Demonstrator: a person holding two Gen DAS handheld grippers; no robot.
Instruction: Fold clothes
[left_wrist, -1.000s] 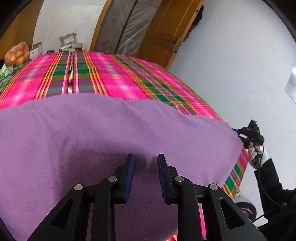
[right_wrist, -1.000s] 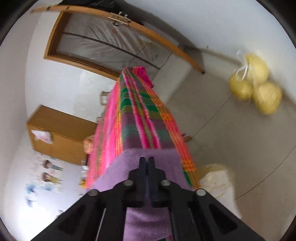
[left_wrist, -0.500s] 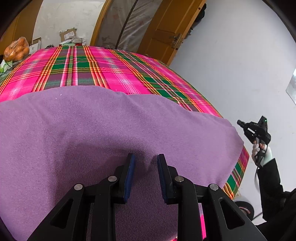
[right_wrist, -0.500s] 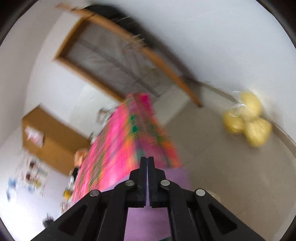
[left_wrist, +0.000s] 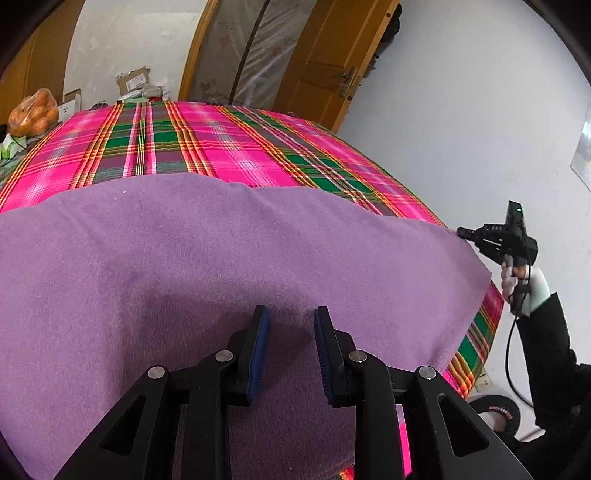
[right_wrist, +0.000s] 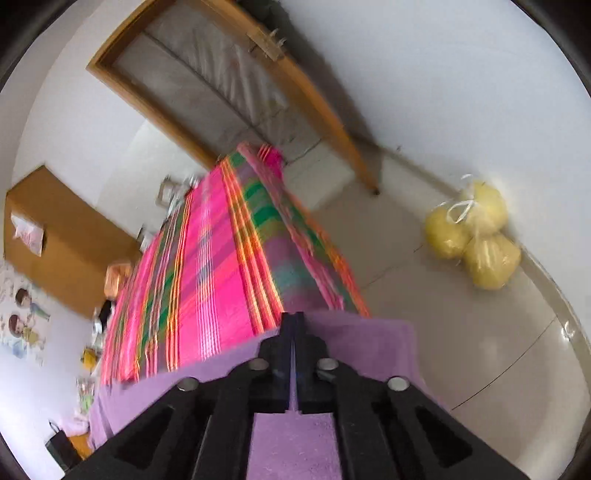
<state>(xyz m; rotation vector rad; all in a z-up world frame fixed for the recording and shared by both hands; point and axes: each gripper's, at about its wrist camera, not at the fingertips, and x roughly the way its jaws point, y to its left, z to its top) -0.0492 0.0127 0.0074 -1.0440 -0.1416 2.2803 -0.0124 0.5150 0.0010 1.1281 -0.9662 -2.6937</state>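
Soft purple fleece garment (left_wrist: 236, 280) spread over bench under pink-green plaid cloth (left_wrist: 221, 147); left claw (left_wrist: 291, 325) released above garment's near part; right claw (right_wrist: 293, 325) clenched, probably on garment's far-right corner; thin pinch may slip, skewing fold.

One purple garment (left_wrist: 229, 266) lies on one worktop, which is covered by one pink plaid cloth (left_wrist: 207, 147). Two grippers are in view: the left gripper (left_wrist: 291, 321) and the right gripper (left_wrist: 461, 232). At the far end sit one bag of oranges (left_wrist: 33, 116) and two cardboard boxes (left_wrist: 135, 79). On the floor lies one clear bag holding three yellow fruits (right_wrist: 474, 230). One wooden door (left_wrist: 328, 66) stands beyond.
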